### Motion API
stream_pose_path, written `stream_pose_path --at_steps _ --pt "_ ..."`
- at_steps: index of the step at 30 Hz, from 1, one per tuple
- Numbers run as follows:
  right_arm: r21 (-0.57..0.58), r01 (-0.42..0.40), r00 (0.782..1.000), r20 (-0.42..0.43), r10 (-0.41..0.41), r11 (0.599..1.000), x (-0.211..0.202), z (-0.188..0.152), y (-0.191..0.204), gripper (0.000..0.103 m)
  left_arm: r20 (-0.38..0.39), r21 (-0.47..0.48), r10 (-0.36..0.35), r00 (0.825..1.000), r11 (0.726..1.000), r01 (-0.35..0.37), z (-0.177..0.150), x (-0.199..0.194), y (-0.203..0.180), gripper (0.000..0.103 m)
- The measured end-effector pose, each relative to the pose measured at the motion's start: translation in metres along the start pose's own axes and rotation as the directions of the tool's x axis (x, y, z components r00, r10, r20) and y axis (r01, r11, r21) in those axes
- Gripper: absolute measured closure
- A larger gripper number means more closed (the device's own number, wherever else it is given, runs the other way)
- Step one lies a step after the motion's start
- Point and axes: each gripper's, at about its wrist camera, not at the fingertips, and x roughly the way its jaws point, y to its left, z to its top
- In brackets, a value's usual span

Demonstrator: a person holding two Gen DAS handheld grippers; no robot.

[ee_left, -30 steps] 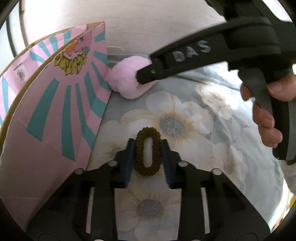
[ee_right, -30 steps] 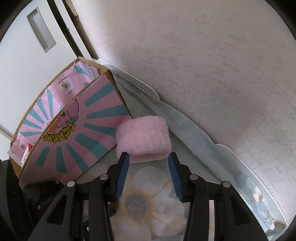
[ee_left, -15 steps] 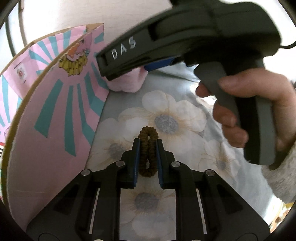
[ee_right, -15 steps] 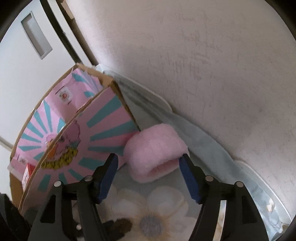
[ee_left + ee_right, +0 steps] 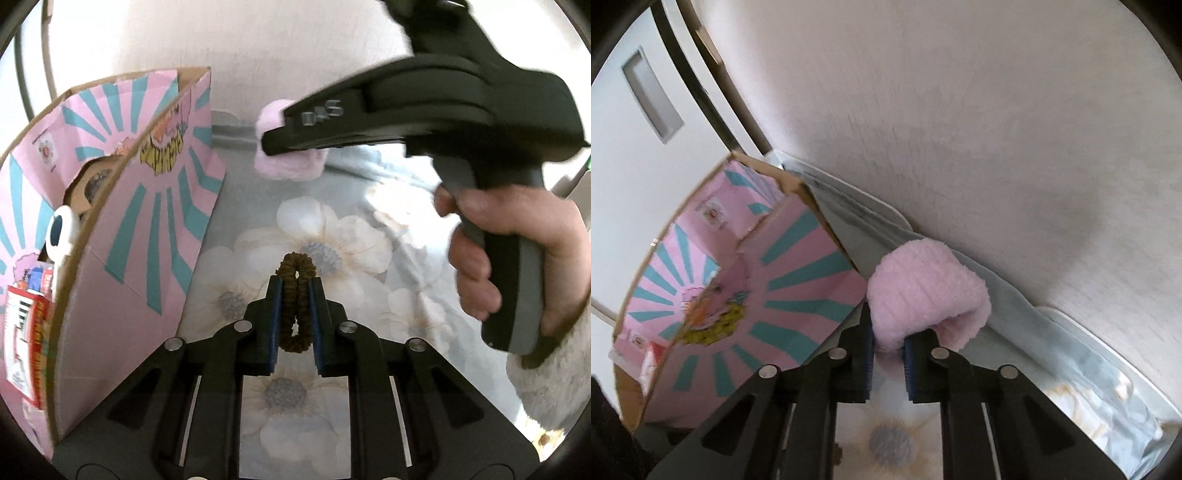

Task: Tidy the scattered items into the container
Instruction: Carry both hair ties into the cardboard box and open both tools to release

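My left gripper (image 5: pixel 295 295) is shut on a brown hair scrunchie (image 5: pixel 295 280), squeezed flat between the blue pads above the flowered cloth. A pink and teal cardboard box (image 5: pixel 122 206) stands open at the left, with a red packet and a white item inside. In the left wrist view a hand holds the right gripper (image 5: pixel 291 147) over a fluffy pink band (image 5: pixel 288 166) near the wall. In the right wrist view my right gripper (image 5: pixel 888 332) is shut on that pink band (image 5: pixel 923 291), pinching its lower edge, beside the box (image 5: pixel 768 291).
A flowered cloth (image 5: pixel 332 240) covers the table. A pale textured wall (image 5: pixel 960 110) runs along the back, with the table's white rim (image 5: pixel 1089 332) just below it. A white door with a recessed handle (image 5: pixel 650 92) lies beyond the box.
The left jaws closed on the scrunchie and lifted it a little. The right jaws opened wide around the pink band, then closed on it.
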Motion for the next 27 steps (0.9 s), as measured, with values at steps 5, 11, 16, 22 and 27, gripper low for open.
stream_pose_path --at_steps 5,11,16,22,27 --pt "0.03 0.008 0.998 0.056 -0.01 1.0 -0.038 -0.004 0.006 0.091 0.031 -0.014 -0.052 0.998 0.999 0.053 0.014 -0.029 0.007 0.091" --pt "0.04 0.065 0.992 0.104 -0.069 0.997 -0.086 0.012 0.017 0.091 0.092 -0.007 -0.099 0.991 0.995 0.1 0.037 -0.099 0.036 0.091" --pt "0.02 0.027 0.985 0.167 -0.03 0.999 -0.14 0.027 0.03 0.091 0.109 -0.005 -0.056 0.993 0.998 0.057 0.036 -0.155 0.071 0.091" --pt "-0.066 -0.027 0.986 0.165 0.037 0.997 -0.123 0.039 0.119 0.091 0.082 -0.021 0.018 0.996 1.0 -0.016 0.043 -0.189 0.124 0.091" --pt "-0.082 -0.041 0.996 0.076 0.047 0.996 -0.061 0.04 0.158 0.091 0.044 -0.011 0.007 0.999 1.0 -0.007 0.027 -0.177 0.152 0.091"
